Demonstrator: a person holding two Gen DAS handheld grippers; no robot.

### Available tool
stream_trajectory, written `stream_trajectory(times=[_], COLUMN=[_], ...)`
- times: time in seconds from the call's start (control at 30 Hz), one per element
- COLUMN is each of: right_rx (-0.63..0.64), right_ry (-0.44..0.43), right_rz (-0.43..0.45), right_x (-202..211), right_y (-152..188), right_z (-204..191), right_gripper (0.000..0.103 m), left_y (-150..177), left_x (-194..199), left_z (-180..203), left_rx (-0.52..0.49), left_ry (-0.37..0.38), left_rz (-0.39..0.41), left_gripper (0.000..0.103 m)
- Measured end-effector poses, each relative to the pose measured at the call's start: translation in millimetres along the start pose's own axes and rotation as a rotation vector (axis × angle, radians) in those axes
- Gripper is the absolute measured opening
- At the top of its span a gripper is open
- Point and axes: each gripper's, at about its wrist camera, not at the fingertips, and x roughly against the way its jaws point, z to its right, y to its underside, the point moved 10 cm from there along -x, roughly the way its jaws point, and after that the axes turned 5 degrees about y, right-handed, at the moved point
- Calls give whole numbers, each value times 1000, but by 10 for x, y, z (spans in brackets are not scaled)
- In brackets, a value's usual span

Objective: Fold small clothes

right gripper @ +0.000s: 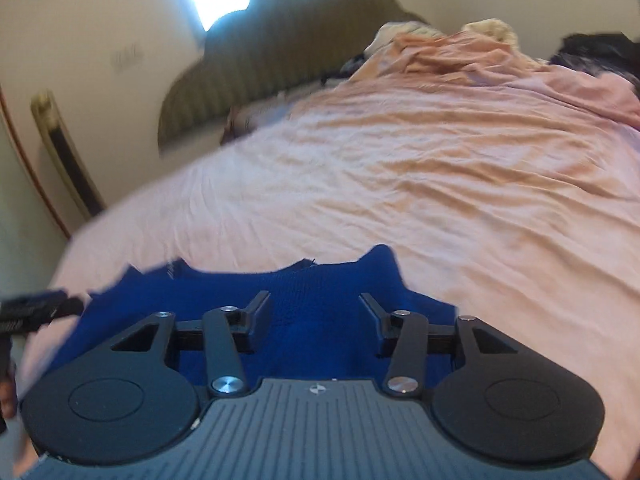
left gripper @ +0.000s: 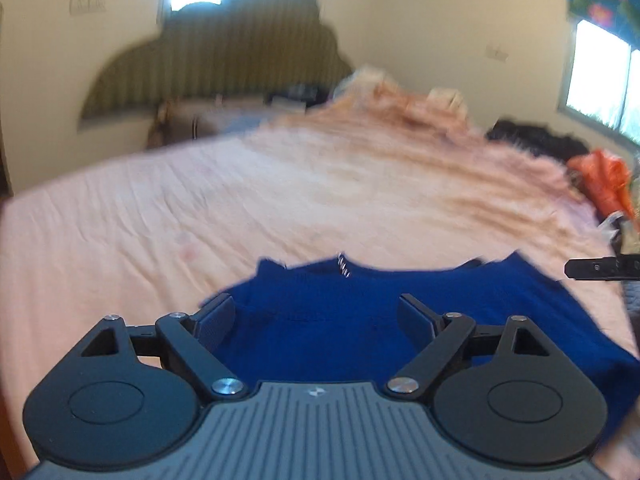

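The blue top (left gripper: 360, 332) lies flat on the pink sheet (left gripper: 160, 220) near the bed's edge, just under my tongs. My left tongs (left gripper: 316, 320) and right tongs (right gripper: 314, 314) both stand apart over it, gripping nothing.

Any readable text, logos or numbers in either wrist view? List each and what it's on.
No readable words or numbers in either view.
Small white emblem on the left gripper body: a symbol, no letters.
Same emblem on the right gripper body.
White marks at the collar of the blue sweater, perhaps a tag: too blurred to read.
Wall picture: flowers, no legible text.
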Motion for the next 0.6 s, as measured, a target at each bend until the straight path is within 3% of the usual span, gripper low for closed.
stream_trajectory(times=[0.07, 0.1, 0.17, 0.27, 0.47, 0.6], right_rx=[73, 99, 137, 146, 192, 142], right_ry=[15, 29, 87, 80, 126, 101], right_rz=[-54, -83, -117, -37, 21, 29], right_x=[-284, -407, -589, -614, -613, -609], right_y=[25, 66, 172, 187, 226, 204], right_z=[-99, -110, -48, 35, -24, 31], right_gripper=[44, 41, 34, 35, 37, 37], left_y=[19, 65, 123, 141, 47, 42], left_x=[-398, -556, -769, -838, -861, -859], left_z=[-34, -46, -55, -86, -81, -79], left_rx=[31, 32, -3, -69, -46, -42], left_ry=[-13, -8, -24, -47, -36, -44], left_rz=[-84, -120, -147, -117, -91, -85], left_gripper=[59, 56, 58, 60, 61, 61])
